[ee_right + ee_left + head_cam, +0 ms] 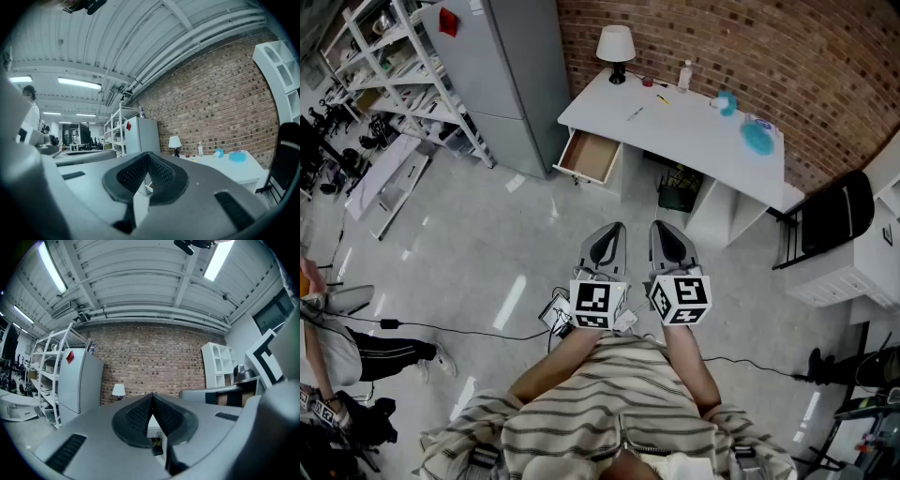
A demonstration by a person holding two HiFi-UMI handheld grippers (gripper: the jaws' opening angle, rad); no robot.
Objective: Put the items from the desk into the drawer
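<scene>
While both tongs are held level in front of the person's striped shirt, well apart from the desk, neither carries anything.

Left gripper (152,399): ribbed dark pads pressed together at the tips, nothing between them, touching nothing. Right gripper (148,157): same condition, pads met at the tips, empty. The two sit side by side, just apart. The long white desk (675,127) stands against the red brick wall; its wooden-lined drawer (591,157) at the left end is pulled out. Items on the desktop: white-shaded table lamp (616,52) at the left rear, clear plastic bottle (684,75) beside the wall, turquoise round object (757,138) and smaller blue object (727,101) toward the right, thin dark pen (635,113) near the middle.
</scene>
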